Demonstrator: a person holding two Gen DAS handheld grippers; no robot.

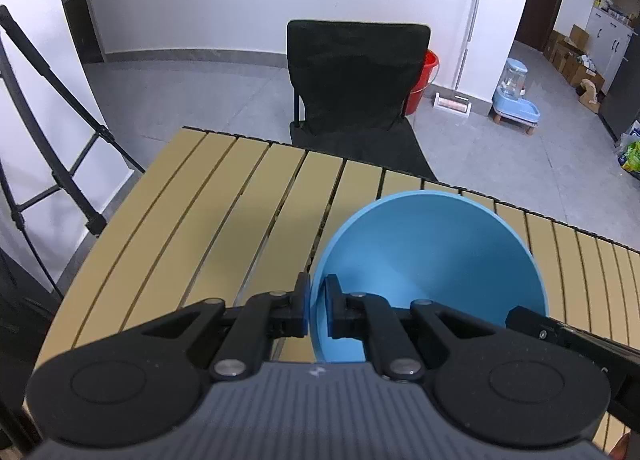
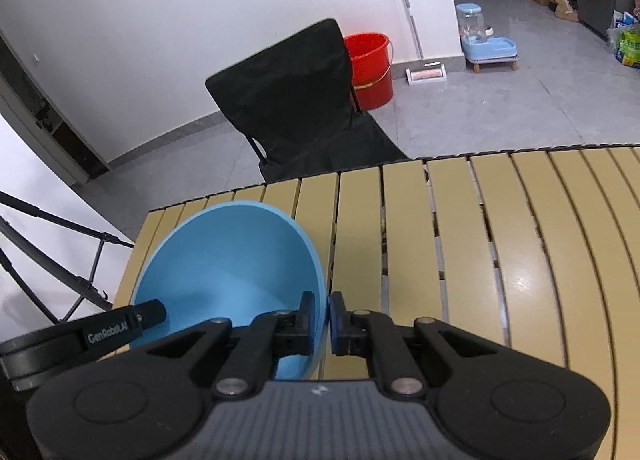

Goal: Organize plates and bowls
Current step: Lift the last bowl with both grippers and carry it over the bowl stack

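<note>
Pinching the bowl (image 1: 432, 256) by opposite rim edges, my left tool (image 1: 317, 310) and right tool (image 2: 325, 322) are each clamped narrow on its wall, carrying it tilted above the bench (image 2: 500, 260), I'd say for steadiness.

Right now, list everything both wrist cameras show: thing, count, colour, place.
bowl: one, blue, above the table, rim pinched on opposite sides by both grippers
table: one, tan slats, under the bowl
chair: one, black, beyond the table's far edge
bucket: one, red, behind the chair by the wall
pet feeder: one, light blue, on the floor by the doorway
tripod: one, black, left of the table
left gripper: black, shut on the bowl's rim
right gripper: black, shut on the bowl's rim
</note>
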